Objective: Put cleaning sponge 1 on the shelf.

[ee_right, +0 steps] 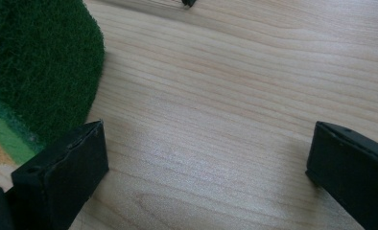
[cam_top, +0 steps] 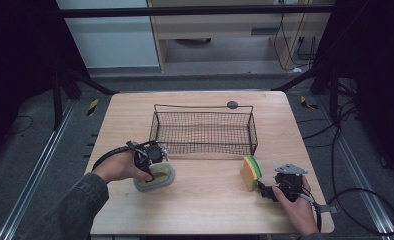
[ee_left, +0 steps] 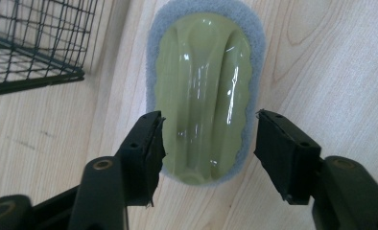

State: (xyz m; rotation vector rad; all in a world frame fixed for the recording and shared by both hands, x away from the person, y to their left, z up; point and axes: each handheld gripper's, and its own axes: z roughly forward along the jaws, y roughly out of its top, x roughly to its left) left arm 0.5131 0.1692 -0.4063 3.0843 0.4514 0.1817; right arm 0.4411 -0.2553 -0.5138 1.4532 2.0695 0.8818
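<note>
R gripper (cam_top: 265,190), jaws spread wide w/ nothing between, sits low over the wood table (cam_top: 205,210) just beside the upright yellow-green sponge (cam_top: 251,173). L gripper (cam_top: 154,172) hangs over the green-handled scrub pad (cam_top: 157,177), jaws apart astride its near end, no visible contact. Beyond both: black wire basket (cam_top: 204,131) at mid-table, nothing inside.

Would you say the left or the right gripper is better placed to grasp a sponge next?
Left, probably: the left gripper has its open jaws astride the scrubber. The right gripper is open with the sponge beside one jaw.
</note>
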